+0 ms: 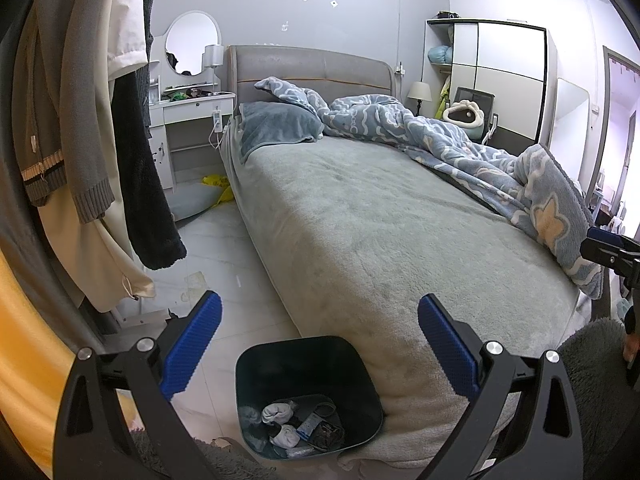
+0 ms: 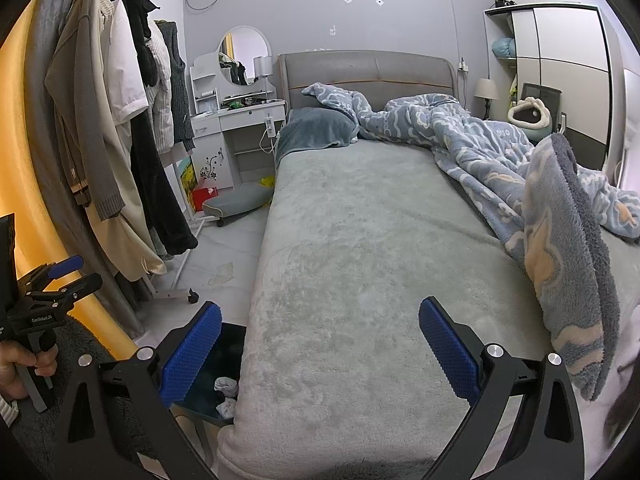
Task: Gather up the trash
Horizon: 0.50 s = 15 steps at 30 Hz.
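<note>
- The left gripper (image 1: 319, 338), black-framed with two blue ribbed pads, is spread wide with nothing between its fingers; it hangs above the dark square plastic waste bin (image 1: 308, 368).
- The right gripper (image 2: 320, 340), of the same build, is likewise spread wide and holds nothing; it hovers over the foot of the bed's grey plush cover (image 2: 360, 260), touching nothing.
- The waste bin stands on the pale tiled floor (image 1: 212, 248), pressed against the near corner of the bed. Its mouth is open.
- Inside the bin lie two white balled-up socks or cloths (image 1: 280, 414), a small blue-and-white packet (image 1: 309, 426), a dark tangle of cord or strap, and some clear wrapping at the bottom; the smaller pieces are hard to make out.
- From the right wrist view only a slice of the bin shows beside the mattress, with the two white bundles (image 2: 226, 385) visible in it.
- On the bed: one grey-blue pillow (image 1: 276, 126) and one crumpled blue-and-white patterned blanket (image 1: 460, 140) pushed to the far side.
- A rolling clothes rack with hanging coats and sweaters (image 2: 120, 128) stands to the left of the bed.
- A scrap of pale crumpled paper (image 2: 222, 274) lies on the floor between the rack and the bed.
</note>
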Available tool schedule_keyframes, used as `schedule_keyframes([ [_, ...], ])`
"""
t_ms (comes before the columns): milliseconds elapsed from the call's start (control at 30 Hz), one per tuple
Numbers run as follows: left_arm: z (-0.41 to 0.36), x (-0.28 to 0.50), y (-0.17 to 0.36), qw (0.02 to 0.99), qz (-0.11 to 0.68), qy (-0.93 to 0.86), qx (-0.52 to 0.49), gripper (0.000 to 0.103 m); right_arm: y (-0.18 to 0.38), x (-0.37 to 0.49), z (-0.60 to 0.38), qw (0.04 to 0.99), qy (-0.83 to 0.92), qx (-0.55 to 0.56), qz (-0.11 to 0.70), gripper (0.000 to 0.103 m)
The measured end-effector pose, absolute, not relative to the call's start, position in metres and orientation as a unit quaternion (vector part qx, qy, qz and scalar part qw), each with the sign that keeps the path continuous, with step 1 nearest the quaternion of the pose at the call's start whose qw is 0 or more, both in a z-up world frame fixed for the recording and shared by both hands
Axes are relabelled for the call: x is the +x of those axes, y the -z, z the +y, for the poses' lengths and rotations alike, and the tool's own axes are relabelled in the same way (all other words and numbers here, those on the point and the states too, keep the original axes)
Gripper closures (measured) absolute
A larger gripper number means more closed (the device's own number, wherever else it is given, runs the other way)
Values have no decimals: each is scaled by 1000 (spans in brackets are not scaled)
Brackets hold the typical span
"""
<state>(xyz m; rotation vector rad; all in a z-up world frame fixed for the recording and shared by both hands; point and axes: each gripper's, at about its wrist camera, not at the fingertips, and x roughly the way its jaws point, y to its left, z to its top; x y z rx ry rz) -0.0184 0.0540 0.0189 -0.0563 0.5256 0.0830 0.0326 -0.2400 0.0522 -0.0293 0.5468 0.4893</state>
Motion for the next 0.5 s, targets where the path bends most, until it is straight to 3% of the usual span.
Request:
schedule_keyframes([
  [500,54,-18,-20,965,259,-41,-29,3,-53,32,-240,933,-239,-14,268,3],
])
